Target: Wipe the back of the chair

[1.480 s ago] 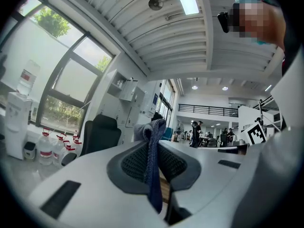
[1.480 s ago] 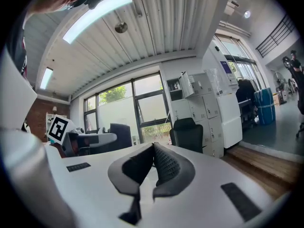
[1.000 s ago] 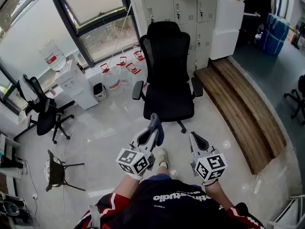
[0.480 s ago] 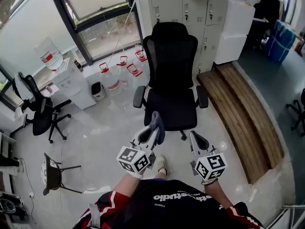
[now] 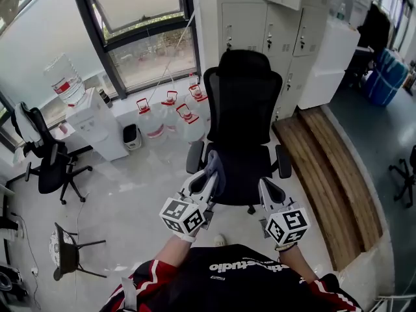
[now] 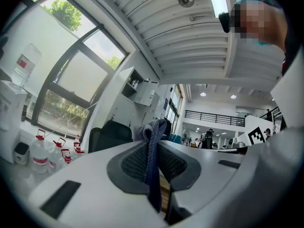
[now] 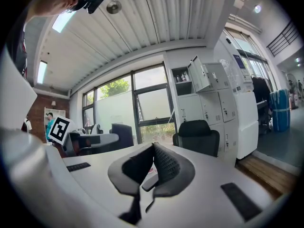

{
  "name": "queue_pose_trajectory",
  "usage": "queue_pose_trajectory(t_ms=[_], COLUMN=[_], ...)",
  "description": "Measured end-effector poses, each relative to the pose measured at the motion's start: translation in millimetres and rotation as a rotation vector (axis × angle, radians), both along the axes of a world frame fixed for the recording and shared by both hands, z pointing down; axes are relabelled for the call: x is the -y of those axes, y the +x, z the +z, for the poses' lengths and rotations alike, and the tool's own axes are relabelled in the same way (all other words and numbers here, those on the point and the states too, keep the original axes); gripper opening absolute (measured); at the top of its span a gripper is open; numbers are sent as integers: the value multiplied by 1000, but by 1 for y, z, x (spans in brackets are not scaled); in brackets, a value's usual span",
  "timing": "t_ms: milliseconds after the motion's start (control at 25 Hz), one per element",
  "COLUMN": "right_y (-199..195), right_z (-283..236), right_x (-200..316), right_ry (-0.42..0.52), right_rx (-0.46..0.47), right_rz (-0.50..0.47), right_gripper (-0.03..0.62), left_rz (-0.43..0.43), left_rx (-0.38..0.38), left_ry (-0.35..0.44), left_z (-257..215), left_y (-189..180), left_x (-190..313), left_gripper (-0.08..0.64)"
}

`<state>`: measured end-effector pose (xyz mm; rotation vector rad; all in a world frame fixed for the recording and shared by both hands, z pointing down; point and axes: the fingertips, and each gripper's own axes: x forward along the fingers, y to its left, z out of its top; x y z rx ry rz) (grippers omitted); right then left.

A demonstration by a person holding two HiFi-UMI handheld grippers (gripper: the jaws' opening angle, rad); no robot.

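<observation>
A black mesh office chair stands ahead of me, its seat facing me and its back toward the lockers. It also shows in the right gripper view as the chair and in the left gripper view as the chair. My left gripper is shut on a blue-grey cloth, which sticks up between its pads as the cloth. My right gripper is shut with nothing in it; its pads meet. Both grippers are held short of the seat's front edge.
Several water jugs sit by the window left of the chair. A white water dispenser and another black chair stand at the left. Grey lockers are behind the chair, a wooden step to the right.
The chair has come closer and now lies just beyond the grippers. Both grippers keep their place in the head view, the left still holding the cloth.
</observation>
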<state>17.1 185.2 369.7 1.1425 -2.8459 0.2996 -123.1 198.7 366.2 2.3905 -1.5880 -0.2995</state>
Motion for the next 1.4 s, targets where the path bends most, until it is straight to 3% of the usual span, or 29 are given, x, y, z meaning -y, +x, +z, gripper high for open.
queue_pose_trajectory(t_ms=[320,640,920,1080,1400], right_y=[-58,-72,-72,-77,-38], right_z=[-11,3,16,15,16], right_x=[55,96,153,207,333], right_ry=[21,-15,-33,-23,-24], right_rx=[-36,-49,-25,11,41], right_rz=[-4,-10,-8,-6,78], right_gripper=[15,15,14,15,14], left_rz=[37,59,89,117,273], left_rx=[-20,-46,-65,-21,22], left_ry=[11,-23,-50,-62,-76], left_z=[-8,12,23,26,33], left_y=[-43,-51,-43,-37,28], left_x=[58,101,153,206,342], left_gripper=[57,57,57,57,57])
